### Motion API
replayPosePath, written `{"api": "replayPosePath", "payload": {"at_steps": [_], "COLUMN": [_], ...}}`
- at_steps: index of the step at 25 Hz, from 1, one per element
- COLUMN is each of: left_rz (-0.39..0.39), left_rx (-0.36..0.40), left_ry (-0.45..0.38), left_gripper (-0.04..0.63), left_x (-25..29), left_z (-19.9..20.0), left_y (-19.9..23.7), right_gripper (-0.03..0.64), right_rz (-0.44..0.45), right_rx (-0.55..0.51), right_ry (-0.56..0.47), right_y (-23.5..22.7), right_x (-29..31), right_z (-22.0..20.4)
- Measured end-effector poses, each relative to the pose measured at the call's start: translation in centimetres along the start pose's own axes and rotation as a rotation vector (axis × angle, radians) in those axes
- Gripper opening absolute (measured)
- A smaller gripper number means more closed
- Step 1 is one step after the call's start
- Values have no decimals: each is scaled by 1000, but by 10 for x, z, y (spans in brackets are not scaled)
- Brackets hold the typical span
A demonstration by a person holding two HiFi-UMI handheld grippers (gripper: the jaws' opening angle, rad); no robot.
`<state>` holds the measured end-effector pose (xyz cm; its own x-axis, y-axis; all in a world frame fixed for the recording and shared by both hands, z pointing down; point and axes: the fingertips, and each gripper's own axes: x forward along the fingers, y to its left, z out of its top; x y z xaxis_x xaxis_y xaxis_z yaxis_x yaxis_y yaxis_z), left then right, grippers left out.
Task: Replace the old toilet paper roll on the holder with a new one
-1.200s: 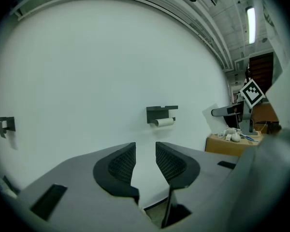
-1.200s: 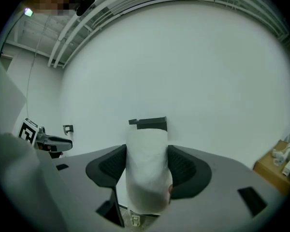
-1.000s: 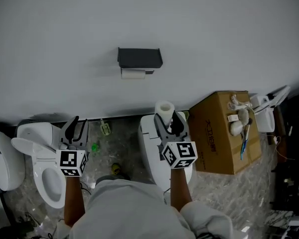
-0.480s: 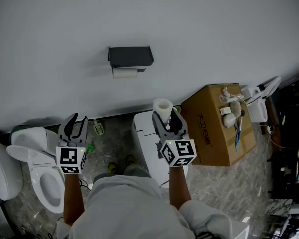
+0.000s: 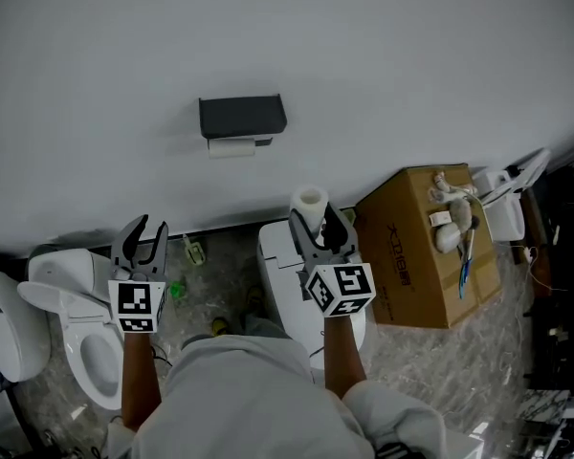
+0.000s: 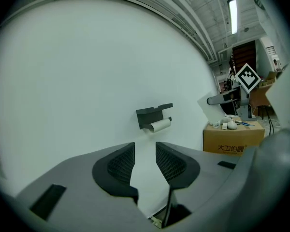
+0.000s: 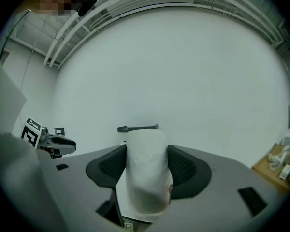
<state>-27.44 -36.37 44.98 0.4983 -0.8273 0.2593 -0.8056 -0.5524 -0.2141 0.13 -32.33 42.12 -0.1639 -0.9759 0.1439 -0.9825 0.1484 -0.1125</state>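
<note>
A white wall (image 5: 383,55) bears the dark holder (image 5: 242,115) with the old roll (image 5: 231,147) beneath it. The right tool (image 5: 318,228) pinches the new roll (image 5: 309,202) upright, well below the holder; the left tool (image 5: 143,229) stands spread.

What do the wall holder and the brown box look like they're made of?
Holder: dark, matte, flat-sided; probably plastic or painted metal, can't tell which. Box: plain brown cardboard, going by its dull tan faces and printed side.
</note>
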Motion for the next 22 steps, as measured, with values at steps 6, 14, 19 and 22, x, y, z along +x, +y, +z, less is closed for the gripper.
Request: {"api": "replayPosePath", "payload": {"at_steps": [6, 14, 19, 22], "left_rz": [5, 38, 17, 12], "left_rx": [47, 421, 528, 548], "left_ry": [15, 132, 169, 165], "left_gripper": [138, 139, 146, 145], "left_x": [25, 58, 75, 82], "left_z": [11, 13, 10, 15], "left_y": [-11, -26, -34, -36], "right_gripper": [270, 270, 270, 270], "right_rz": [13, 15, 9, 9], "right_rx": [19, 43, 49, 51], "right_ry": [-16, -1, -2, -1], "right_y": [-25, -50, -61, -64], "right_x": [14, 28, 34, 36], "right_z": [2, -3, -2, -2]}}
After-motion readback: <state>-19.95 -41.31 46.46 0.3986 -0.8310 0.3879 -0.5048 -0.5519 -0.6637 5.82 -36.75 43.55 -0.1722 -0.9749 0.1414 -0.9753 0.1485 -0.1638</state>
